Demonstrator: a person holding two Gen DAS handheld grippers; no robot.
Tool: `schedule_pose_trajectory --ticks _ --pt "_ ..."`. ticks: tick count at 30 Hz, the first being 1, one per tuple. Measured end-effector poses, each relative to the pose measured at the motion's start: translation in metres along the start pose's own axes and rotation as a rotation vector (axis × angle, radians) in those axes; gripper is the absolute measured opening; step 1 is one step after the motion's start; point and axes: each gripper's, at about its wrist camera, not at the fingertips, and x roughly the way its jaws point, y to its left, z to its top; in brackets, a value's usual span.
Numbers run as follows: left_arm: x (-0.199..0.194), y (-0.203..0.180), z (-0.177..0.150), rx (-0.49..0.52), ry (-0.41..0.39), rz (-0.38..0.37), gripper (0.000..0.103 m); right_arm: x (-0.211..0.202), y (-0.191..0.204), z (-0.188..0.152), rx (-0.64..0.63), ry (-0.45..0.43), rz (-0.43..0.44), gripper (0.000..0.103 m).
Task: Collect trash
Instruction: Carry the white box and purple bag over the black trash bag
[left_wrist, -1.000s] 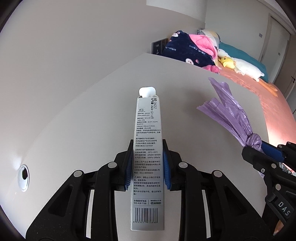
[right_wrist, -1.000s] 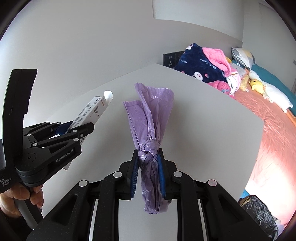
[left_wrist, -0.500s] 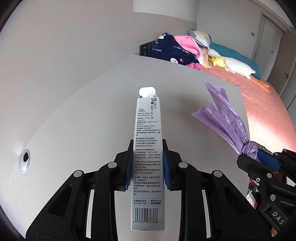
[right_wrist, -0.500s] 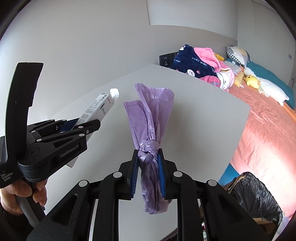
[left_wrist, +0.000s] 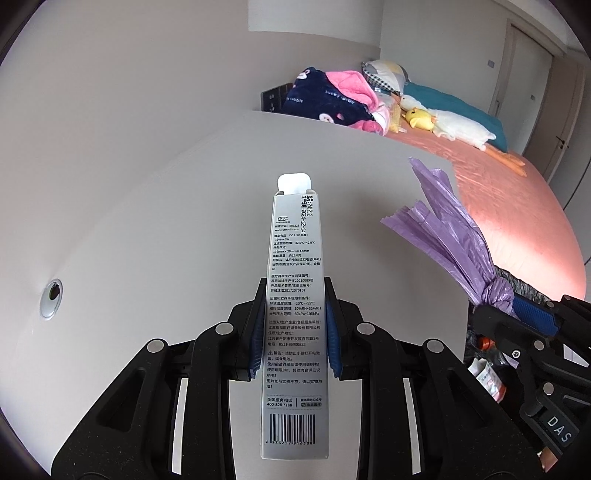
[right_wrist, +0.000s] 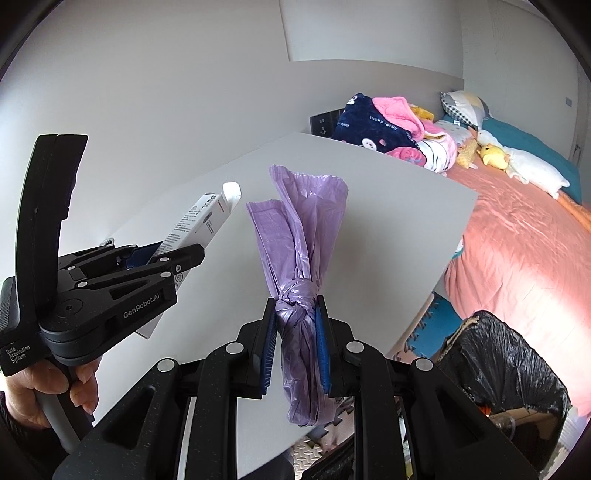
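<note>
Purple plastic, knotted into a tight bundle, sat pinched between the blue pads of the right gripper (right_wrist: 294, 341); this purple bag (right_wrist: 301, 266) fanned out ahead of the fingers, and its lower end hung below them. The knot itself lay right in the clamp.

To that gripper's left, the left gripper (left_wrist: 294, 326) was pressed onto a slim silver box (left_wrist: 294, 295), gripping it by its long sides around the middle. The box pointed straight forward along the fingers, with its white tab at the far end and its barcode end close to the camera. Black printed text covered the face turned upward. In the right wrist view, a hand (right_wrist: 48, 384) wrapped the left gripper's handle.

Both grippers were held over a pale grey table (left_wrist: 184, 229), which stretched ahead of them. A small round hole (left_wrist: 51, 297) sat in its surface, well to the left of the silver box.

Below and to the right of the right gripper, past the table edge, stood a bin lined with a black bag (right_wrist: 506, 365). Beyond the table lay a bed with an orange-pink cover (right_wrist: 524, 243), with piled blankets (right_wrist: 384, 122) and soft toys (right_wrist: 517, 160) at its far end.
</note>
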Motion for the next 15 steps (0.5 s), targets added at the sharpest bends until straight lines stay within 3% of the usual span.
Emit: schedule_pose_trajectory --ticks 15 --pt "-0.014 -0.047 -0.009 0.068 -0.012 -0.047 0.027 -0.039 -0.028 -0.032 0.052 -0.036 -0.035 0.021"
